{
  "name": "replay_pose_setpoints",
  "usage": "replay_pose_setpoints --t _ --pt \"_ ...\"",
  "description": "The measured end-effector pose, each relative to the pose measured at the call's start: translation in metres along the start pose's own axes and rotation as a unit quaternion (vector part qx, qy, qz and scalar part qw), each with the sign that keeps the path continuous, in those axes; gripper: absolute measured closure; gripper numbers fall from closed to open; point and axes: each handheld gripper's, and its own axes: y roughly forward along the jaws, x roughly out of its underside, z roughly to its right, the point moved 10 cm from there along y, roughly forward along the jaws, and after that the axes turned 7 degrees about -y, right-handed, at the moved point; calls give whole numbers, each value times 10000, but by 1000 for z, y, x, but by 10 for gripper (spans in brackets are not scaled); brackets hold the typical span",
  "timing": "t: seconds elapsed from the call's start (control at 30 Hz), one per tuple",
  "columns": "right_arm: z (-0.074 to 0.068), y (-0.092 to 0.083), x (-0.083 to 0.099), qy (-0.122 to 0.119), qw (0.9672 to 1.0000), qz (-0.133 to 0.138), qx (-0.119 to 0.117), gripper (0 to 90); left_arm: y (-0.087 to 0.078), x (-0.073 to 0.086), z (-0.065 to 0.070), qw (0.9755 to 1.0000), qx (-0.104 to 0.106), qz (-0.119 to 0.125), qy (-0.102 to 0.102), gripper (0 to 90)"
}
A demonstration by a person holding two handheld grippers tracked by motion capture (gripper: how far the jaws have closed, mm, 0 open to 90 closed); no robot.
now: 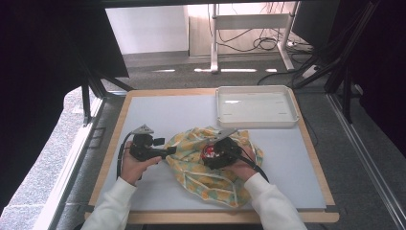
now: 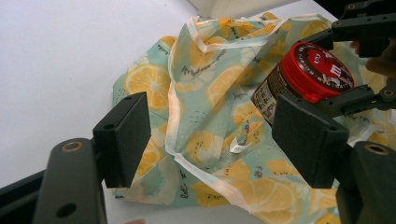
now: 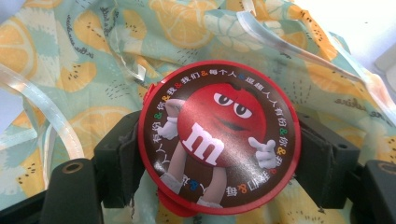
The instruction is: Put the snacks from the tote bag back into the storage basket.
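Red-lidded candy jar point(image 3: 218, 140) is pinched by right gripper point(image 1: 221, 152) over lemon-print bag point(image 1: 210, 177), likely for bagging (left gripper point(image 2: 212, 140) is held spread at the hem).

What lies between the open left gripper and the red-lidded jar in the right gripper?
Only folds of the lemon-print bag, seen in the left gripper view between the left gripper and the jar.
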Motion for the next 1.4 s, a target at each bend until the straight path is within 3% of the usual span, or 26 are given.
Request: replay_pose_setpoints --t 0.6,1.4 --pt "-2 -21 -14 -61 9992 371 -117 256 2 2 0 10000 -1 -62 27 286" --pt "0 -36 -22 -76 9985 523 -161 256 5 4 3 9999 26 -143 58 286"
